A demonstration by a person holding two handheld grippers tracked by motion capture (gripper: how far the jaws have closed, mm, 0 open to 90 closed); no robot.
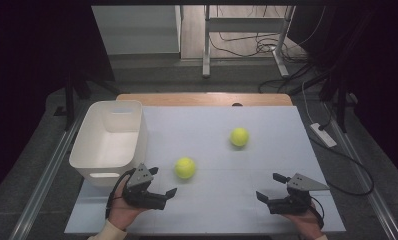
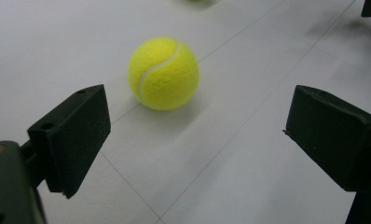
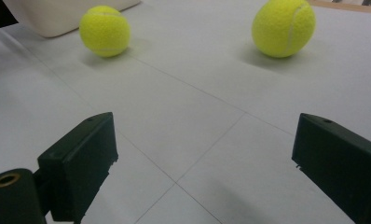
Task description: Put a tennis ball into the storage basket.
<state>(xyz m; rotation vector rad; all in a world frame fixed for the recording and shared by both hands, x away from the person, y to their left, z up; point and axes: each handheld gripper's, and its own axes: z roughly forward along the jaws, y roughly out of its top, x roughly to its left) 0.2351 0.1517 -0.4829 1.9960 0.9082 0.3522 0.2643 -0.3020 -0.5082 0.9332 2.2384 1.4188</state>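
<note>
Left gripper (image 1: 163, 181) is hovering low over the white table (image 1: 267, 140) with its jaws spread wide and nothing between them, and I am pointing it toward the nearer tennis ball (image 1: 185, 168). In the left gripper view this ball (image 2: 163, 73) is lying on the table ahead of the jaws, a little toward the left jaw, not touching either one. Right gripper (image 1: 273, 186) is also standing spread and empty, near the front edge of the table on the right side.

I am judging that the step in hand is the approach to the nearer ball, probably to carry it into the white bin (image 1: 109, 140) that is standing at the left side, just beside this ball. The grasp is not yet made. For the next move I am needing to bring the left gripper forward until the ball sits between the two jaws, centred, and only then press them together; a ball can roll away if one jaw touches it first.

Counting the things: I am seeing two tennis balls, the second one (image 1: 239, 136) lying farther back and to the right, well apart from the first. One bin, which looks empty inside. Two grippers, one in each hand.
</note>
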